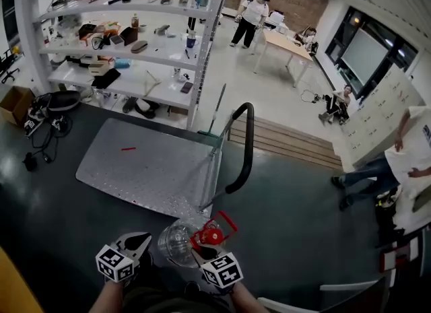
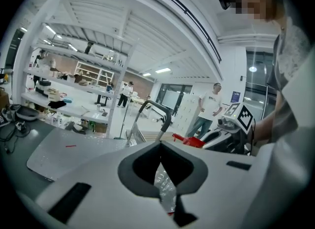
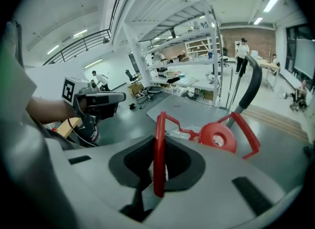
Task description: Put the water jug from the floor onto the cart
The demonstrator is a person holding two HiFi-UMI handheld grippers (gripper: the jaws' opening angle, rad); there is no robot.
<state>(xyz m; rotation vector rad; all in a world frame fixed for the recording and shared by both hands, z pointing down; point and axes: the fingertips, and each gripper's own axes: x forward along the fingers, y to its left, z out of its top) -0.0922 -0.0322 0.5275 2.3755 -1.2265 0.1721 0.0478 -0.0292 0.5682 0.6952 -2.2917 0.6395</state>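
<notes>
- Your right tool (image 3: 158, 147) is clamped onto the red handle (image 3: 158, 169) of the water jug (image 1: 176, 241). The strap runs straight down the middle of the jaws, and the red cap (image 3: 219, 137) sits just past the tips. Makes sense to me, since the handle looks like the one stiff bit on a thin-walled jug, so let it carry the weight.
- Your left tool (image 2: 160, 147) has its jaws drawn nearly together with nothing solid in them. Crinkly clear plastic shows through the slit, but I can't tell if it's pinched or just sitting behind. The tool sits just left of the jug's body, so my guess is it's there to steady, not to lift.
- The jug is right under and between the two tools, and it's not on the cart (image 1: 148, 170) yet. I can't tell if the bottom is off the floor.
- The cart deck is dead ahead of both tools, bare except for a small red thing (image 1: 128, 148) at the far side. Plenty of landing room.
- The push bar (image 1: 246, 145) stands ahead and to the right of the right tool, so I'd go forward-left to miss it.
</notes>
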